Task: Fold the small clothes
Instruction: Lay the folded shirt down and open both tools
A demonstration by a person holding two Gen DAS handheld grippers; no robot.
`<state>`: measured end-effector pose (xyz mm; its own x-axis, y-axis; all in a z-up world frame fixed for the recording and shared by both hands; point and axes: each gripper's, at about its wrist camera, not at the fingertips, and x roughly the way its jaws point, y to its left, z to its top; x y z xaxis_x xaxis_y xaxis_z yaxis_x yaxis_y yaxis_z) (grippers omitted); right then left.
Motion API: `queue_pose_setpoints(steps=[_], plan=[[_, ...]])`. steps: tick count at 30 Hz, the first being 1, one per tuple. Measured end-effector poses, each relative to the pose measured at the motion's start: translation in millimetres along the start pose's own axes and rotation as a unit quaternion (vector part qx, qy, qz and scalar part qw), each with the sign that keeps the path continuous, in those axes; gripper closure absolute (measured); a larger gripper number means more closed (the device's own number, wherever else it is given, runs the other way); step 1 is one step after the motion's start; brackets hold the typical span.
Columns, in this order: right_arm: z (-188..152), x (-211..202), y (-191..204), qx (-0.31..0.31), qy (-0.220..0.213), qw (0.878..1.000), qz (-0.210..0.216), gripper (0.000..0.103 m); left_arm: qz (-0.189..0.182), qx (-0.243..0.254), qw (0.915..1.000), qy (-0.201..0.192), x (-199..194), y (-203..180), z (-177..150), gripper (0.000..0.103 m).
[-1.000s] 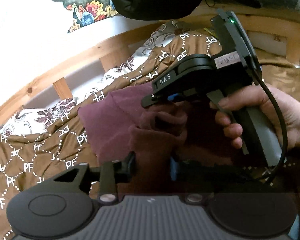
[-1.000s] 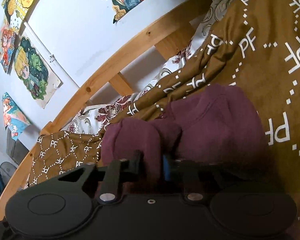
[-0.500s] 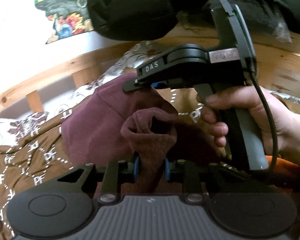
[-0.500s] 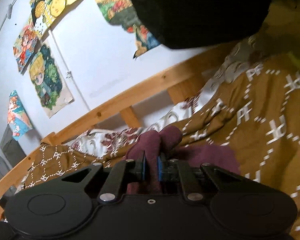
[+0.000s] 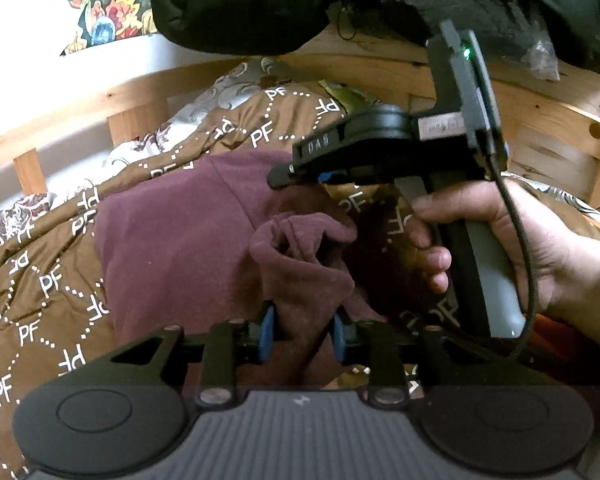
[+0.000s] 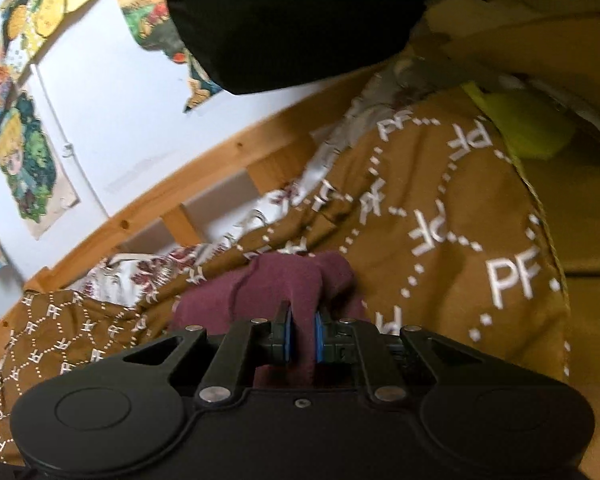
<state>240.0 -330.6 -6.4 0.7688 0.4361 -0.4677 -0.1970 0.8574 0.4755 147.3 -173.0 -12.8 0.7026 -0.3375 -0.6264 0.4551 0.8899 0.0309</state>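
Observation:
A maroon garment point(image 5: 172, 248) lies on a brown bedspread point(image 5: 40, 280) printed with white PF letters. My left gripper point(image 5: 302, 334) is shut on a bunched edge of the garment close to the camera. My right gripper point(image 6: 302, 338) is shut on another fold of the same garment point(image 6: 296, 284). In the left wrist view the right gripper point(image 5: 300, 176) shows from the side, held in a hand point(image 5: 540, 252), with cloth hanging from its tips. The part of the garment under both grippers is hidden.
A wooden bed rail point(image 5: 120, 96) runs behind the bedspread, with a white wall and colourful posters point(image 6: 24, 160) beyond. A large black bundle point(image 5: 252, 4) hangs overhead. A floral white sheet point(image 6: 148, 272) shows at the bed's edge. A yellow-green object point(image 6: 528, 128) lies at the right.
Both grippers have lifted the garment's gripped edges up from the bedspread and stayed shut. The right gripper rose, then came lower and to the right in the left wrist view.

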Motion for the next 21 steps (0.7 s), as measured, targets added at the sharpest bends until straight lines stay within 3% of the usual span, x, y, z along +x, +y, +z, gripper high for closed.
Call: queue_pose_setpoints(steps=[4,7,13,18,21], plan=[[-5.7,-1.7,-4.8,0.006,0.009,1.0,-0.012,0.092,-0.011,-0.02,0.9996,-0.017,-15.3,5.2,-2.2,0.034],[-7.8,-4.4,-6.9,0.012,0.012,1.0,-0.021,0.089,-0.004,-0.046,0.9984,-0.031,-27.9,13.1,-1.7,0.018],[-7.6,-21.0,-1.8,0.012,0.001,0.999,-0.047,0.069,0.027,-0.132,0.9898,-0.047,-43.0,45.5,-2.3,0.002],[-11.2,-37.0,14.8,-0.008,-0.005,0.999,-0.048,0.037,0.049,-0.238,0.9694,-0.032,-48.0,80.5,-10.8,0.001],[-16.8,-47.5,31.9,-0.032,-0.01,0.998,-0.048,0.023,0.068,-0.291,0.9543,-0.013,-47.4,99.2,-17.9,0.001]])
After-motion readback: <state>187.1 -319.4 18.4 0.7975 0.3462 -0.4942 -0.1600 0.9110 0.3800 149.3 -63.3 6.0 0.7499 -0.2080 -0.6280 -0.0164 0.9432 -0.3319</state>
